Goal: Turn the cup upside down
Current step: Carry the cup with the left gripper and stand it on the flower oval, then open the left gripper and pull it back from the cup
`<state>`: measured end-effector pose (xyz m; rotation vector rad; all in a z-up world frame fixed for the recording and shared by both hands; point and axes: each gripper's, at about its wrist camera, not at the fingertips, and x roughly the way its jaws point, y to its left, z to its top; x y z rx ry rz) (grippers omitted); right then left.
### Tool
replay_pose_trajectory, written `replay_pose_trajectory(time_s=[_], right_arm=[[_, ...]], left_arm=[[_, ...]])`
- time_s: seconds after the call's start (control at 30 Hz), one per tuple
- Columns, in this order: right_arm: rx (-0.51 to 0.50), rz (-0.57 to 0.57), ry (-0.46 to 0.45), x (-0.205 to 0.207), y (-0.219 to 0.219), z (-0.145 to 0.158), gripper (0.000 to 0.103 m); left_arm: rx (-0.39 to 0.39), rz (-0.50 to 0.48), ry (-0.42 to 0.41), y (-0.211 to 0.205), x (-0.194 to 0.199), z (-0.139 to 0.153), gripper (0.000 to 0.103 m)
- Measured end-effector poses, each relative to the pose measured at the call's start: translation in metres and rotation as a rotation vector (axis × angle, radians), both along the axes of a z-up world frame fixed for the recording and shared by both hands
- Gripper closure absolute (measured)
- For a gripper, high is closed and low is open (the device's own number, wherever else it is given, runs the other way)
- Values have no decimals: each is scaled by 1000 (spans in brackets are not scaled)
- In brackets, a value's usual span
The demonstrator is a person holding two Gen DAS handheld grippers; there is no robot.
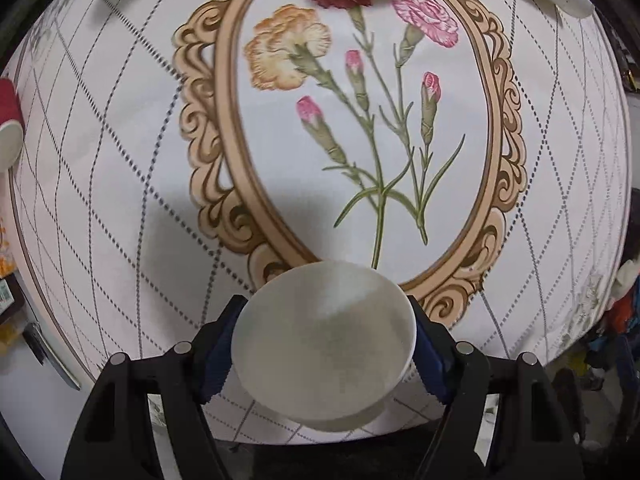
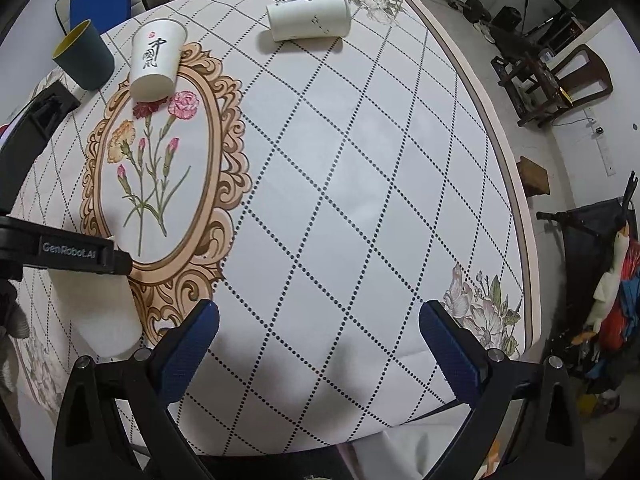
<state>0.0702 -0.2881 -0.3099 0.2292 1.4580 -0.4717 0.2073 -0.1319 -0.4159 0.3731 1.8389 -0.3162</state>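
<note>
1. Grip first: our left claw (image 1: 324, 344) is clamped on a plain white paper cup (image 1: 324, 344), its blue-padded fingers (image 1: 218, 354) pressing the cup's wall from both sides. In the left wrist view the cup's round end faces the camera; we cannot tell for certain whether that is the mouth or the base.
2. From the right wrist view, the same white cup (image 2: 106, 312) hangs under the left claw's black body at the near-left edge of the desk (image 2: 360, 160), which wears a white cloth with a dotted diamond grid and a framed carnation print. It seems to be lifted clear of the cloth, though we cannot see the contact point.
3. Our right claw (image 2: 320, 344) is spread wide and holds nothing.
4. We judge the step in hand to be the turn itself: the cup is grasped and carried, not yet set down inverted.
5. The next move calls for rolling the left wrist until the rim faces the cloth, then lowering onto bare cloth and releasing.
6. Other cups sit well apart: a white paper cup with black calligraphy (image 2: 156, 60), another white cup lying on its side (image 2: 308, 14), and a dark teal cup (image 2: 84, 54).
</note>
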Motion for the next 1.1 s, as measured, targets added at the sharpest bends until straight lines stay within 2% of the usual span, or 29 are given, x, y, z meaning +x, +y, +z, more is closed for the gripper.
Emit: replay_pose_trajectory(time_s=[0.17, 0.23, 0.4, 0.47, 0.6, 0.83, 0.97, 1.1], right_arm=[[-2, -1, 9, -5, -7, -3, 1], [-2, -3, 8, -7, -9, -3, 1], [0, -6, 7, -10, -15, -3, 1], [1, -5, 1, -9, -16, -1, 1], [9, 0, -14, -10, -17, 4, 1], [86, 62, -69, -11, 2, 22, 1], [96, 136, -115, -16, 29, 47, 1], [114, 173, -148, -25, 54, 74, 1]], left_arm=[[13, 7, -24, -16, -7, -8, 26], [12, 23, -31, -21, -10, -12, 19], [2, 50, -54, -27, -5, -7, 19], [-7, 64, -63, -15, -7, 18, 19], [-42, 107, -108, -9, -10, 51, 19], [-44, 128, -342, 21, -41, 136, 19], [-29, 153, -423, 53, -70, 163, 19], [-29, 180, -471, 81, -89, 177, 19]])
